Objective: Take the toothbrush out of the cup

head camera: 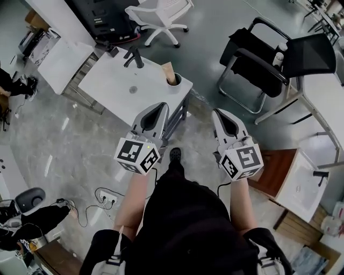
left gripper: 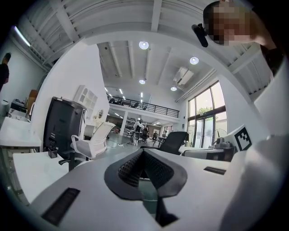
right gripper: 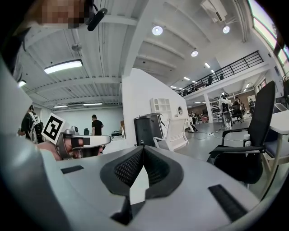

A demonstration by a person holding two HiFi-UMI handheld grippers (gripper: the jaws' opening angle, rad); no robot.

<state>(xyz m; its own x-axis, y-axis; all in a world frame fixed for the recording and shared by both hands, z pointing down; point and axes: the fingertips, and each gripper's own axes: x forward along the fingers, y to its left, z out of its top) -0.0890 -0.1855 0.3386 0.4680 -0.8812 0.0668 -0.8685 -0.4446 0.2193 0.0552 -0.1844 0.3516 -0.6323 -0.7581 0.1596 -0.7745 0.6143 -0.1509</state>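
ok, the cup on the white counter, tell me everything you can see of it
The cup is white and round, with a smooth wall, an open top and a dark inside. It stands upright at the near right corner of the white counter, close to the edge. A tan stick-like item stands in it and leans out above the rim; it is too small to confirm as the toothbrush. Nothing else touches the cup.

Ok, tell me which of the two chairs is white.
The wheeled chair at the head view's top edge, beyond the sink table; the armchair on the right is black.
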